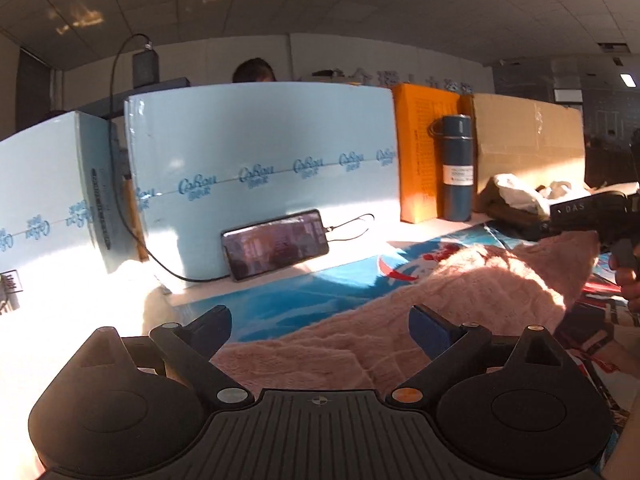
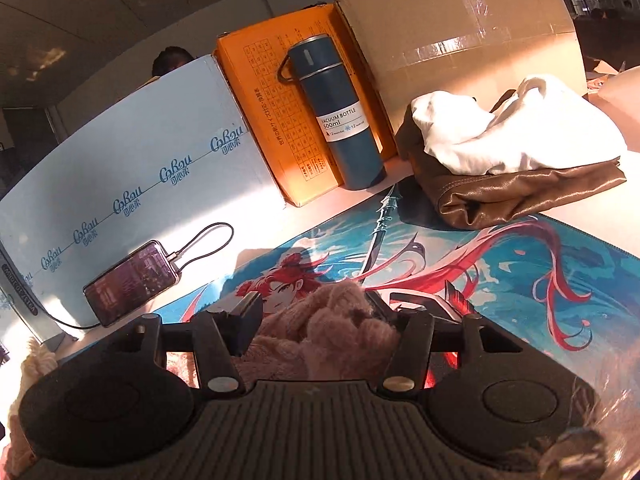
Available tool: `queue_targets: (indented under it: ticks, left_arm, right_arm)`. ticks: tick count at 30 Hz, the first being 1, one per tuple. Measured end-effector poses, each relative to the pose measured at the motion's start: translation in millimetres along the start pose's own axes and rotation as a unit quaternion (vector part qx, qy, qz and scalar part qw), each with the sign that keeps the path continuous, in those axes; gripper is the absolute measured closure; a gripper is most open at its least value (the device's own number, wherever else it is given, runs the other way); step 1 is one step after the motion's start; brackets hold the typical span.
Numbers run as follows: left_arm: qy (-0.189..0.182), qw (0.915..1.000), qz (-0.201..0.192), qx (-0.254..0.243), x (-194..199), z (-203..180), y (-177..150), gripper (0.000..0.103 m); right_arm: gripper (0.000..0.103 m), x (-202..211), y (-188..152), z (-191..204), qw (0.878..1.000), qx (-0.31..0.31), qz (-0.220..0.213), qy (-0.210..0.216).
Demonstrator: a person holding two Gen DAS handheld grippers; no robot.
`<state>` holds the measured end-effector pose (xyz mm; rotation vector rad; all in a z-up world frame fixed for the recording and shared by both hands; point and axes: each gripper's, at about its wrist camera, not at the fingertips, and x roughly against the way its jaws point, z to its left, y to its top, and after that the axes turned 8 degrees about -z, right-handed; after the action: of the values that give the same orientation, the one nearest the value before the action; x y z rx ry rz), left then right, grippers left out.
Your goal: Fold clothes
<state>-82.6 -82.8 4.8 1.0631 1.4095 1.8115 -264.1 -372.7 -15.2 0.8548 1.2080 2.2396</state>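
Pink sweater (image 2: 320,320) between right claw (image 2: 316,312) fingers

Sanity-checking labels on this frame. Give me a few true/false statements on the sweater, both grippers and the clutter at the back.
1. The left gripper has its jaws spread wide, gripping nothing. True; the pink sweater lies below and ahead of them.
2. The right gripper has no cloth between its fingers. False; bunched pink sweater sits between them.
3. The phone leans against the pale blue box with a cable plugged in. True.
4. The vacuum bottle lies on its side. False; it stands upright beside the orange box.
5. A white garment lies on top of a brown one. True.
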Motion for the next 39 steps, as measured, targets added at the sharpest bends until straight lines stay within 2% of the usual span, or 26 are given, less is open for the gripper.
queue_targets:
  ticks: [3,5,9,10,11,13,14,15,18,20,23,26,27,30,34,35,37,38,39]
  left_arm:
    - [-0.026,0.9970,0.069,-0.024,-26,-11,-10,0.006]
    - [-0.040,0.9935,0.106,-0.011,-39,-9,-14,0.006]
    - [-0.056,0.9908,0.108,0.060,-40,12,-16,0.007]
    - [-0.055,0.9905,0.102,0.075,-39,17,-16,0.008]
    - [-0.053,0.9900,0.096,0.089,-37,22,-16,0.013]
    - [-0.045,0.9896,0.085,0.107,-33,31,-16,0.028]
    - [-0.039,0.9899,0.081,0.110,-32,34,-16,0.044]
    - [-0.033,0.9903,0.074,0.113,-30,38,-16,0.064]
    - [-0.029,0.9917,0.052,0.114,-25,45,-10,0.091]
    - [-0.016,0.9940,0.024,0.105,-18,48,-3,0.094]
    - [0.035,0.9951,-0.038,0.085,-1,54,13,0.095]
    - [0.086,0.9886,-0.090,0.085,15,68,26,0.095]
    - [0.099,0.9864,-0.095,0.091,19,75,27,0.095]
    - [0.136,0.9803,-0.083,0.117,25,96,18,0.095]
    - [0.178,0.9733,-0.011,0.145,23,120,-6,0.095]
    - [0.194,0.9709,0.006,0.140,23,123,-11,0.091]
    - [0.204,0.9709,0.004,0.126,29,125,-14,0.080]
    - [0.202,0.9720,-0.003,0.120,32,125,-13,0.058]
    - [0.201,0.9730,-0.011,0.113,35,124,-12,0.028]
  right_arm:
    - [0.029,-5,-3,0,1.000,-0.005,0.022,0.003]
    - [0.029,-10,-7,-2,0.999,-0.013,0.043,0.003]
    - [0.029,-15,-12,-1,0.998,-0.007,0.057,0.004]
    - [0.037,-16,-12,2,0.998,0.004,0.059,0.002]
    - [0.043,-16,-13,4,0.998,0.014,0.061,0.000]
    - [0.068,-17,-13,8,0.997,0.032,0.064,-0.001]
    - [0.074,-16,-11,9,0.997,0.044,0.060,-0.002]
    - [0.082,-15,-9,11,0.997,0.057,0.055,-0.003]
    - [0.086,-12,0,13,0.996,0.082,0.035,-0.001]
    - [0.087,-11,7,13,0.996,0.091,0.014,-0.006]
    - [0.087,-13,22,6,0.996,0.084,-0.026,-0.028]
    - [0.088,-20,36,-5,0.992,0.082,-0.061,-0.074]
    - [0.088,-21,40,-9,0.990,0.082,-0.069,-0.088]
    - [0.088,-28,43,-23,0.989,0.072,-0.062,-0.110]
    - [0.088,-38,41,-39,0.990,0.061,-0.028,-0.127]
    - [0.087,-40,40,-42,0.990,0.060,-0.021,-0.129]
    - [0.075,-39,40,-43,0.989,0.067,-0.023,-0.133]
    - [0.069,-38,41,-42,0.988,0.073,-0.030,-0.136]
    - [0.057,-36,42,-41,0.986,0.083,-0.041,-0.141]
